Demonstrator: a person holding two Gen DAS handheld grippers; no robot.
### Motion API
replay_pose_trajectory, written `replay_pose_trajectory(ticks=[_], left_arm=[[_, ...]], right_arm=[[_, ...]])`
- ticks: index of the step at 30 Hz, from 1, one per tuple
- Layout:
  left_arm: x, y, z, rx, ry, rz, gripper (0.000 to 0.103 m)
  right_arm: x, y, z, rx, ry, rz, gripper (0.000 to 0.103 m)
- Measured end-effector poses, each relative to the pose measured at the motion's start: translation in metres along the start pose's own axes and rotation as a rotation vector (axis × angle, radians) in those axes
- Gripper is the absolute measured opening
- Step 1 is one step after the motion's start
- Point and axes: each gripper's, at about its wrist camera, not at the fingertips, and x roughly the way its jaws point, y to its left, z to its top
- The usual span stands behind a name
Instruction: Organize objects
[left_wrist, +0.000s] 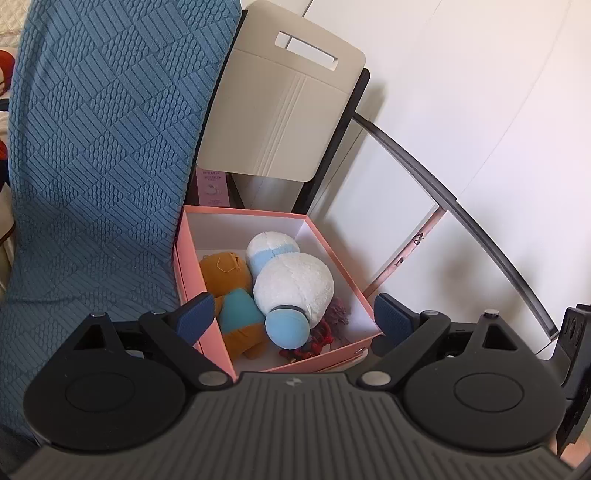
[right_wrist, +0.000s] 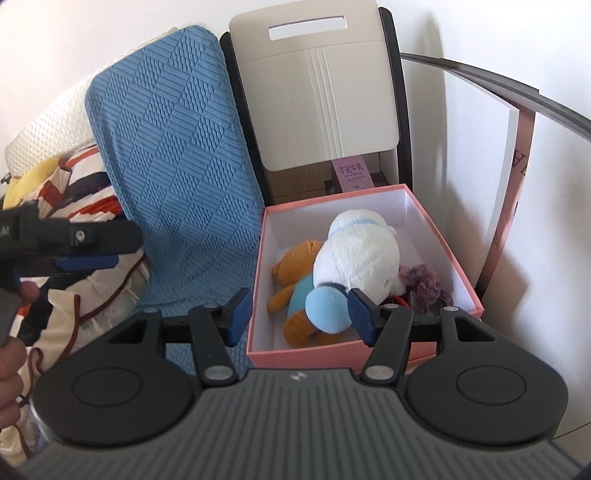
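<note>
A pink box (left_wrist: 192, 254) (right_wrist: 439, 225) with a white inside stands on the floor. In it lie a white and light-blue plush (left_wrist: 291, 284) (right_wrist: 354, 254), an orange plush bear in a teal shirt (left_wrist: 236, 306) (right_wrist: 295, 291), and a red and purple fuzzy item (left_wrist: 332, 321) (right_wrist: 424, 284). My left gripper (left_wrist: 293, 317) is open and empty above the box's near end. My right gripper (right_wrist: 299, 314) is open and empty above the box's near edge. The left gripper also shows in the right wrist view (right_wrist: 74, 243), left of the box.
A blue textured cushion (left_wrist: 99, 155) (right_wrist: 177, 162) leans left of the box. A beige folding chair (left_wrist: 288, 110) (right_wrist: 321, 96) stands behind it, with a small purple carton (right_wrist: 351, 175) under it. White wall on the right. Striped bedding (right_wrist: 74, 221) lies at the far left.
</note>
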Motion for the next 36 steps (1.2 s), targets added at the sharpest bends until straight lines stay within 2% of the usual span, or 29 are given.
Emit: replay_pose_trajectory(ticks=[5, 7, 8, 10, 18, 36], left_arm=[[0.004, -0.001, -0.009, 0.010, 0.008, 0.014, 0.095], [0.006, 0.000, -0.011, 0.012, 0.014, 0.018, 0.095], [0.008, 0.001, -0.012, 0.005, 0.018, 0.016, 0.095], [0.010, 0.003, -0.013, -0.014, 0.021, 0.018, 0.095], [0.016, 0.002, -0.015, -0.012, 0.036, 0.021, 0.095], [0.020, -0.001, -0.018, -0.003, 0.052, 0.007, 0.095]], right_arm=[[0.005, -0.003, -0.006, 0.029, 0.020, -0.004, 0.062], [0.007, -0.005, -0.008, 0.044, 0.027, -0.003, 0.077], [0.008, -0.005, -0.009, 0.050, 0.023, -0.008, 0.093], [0.010, -0.007, -0.010, 0.056, 0.032, -0.007, 0.098], [0.012, -0.010, -0.015, 0.096, 0.044, -0.010, 0.098], [0.014, -0.010, -0.016, 0.095, 0.061, -0.010, 0.099]])
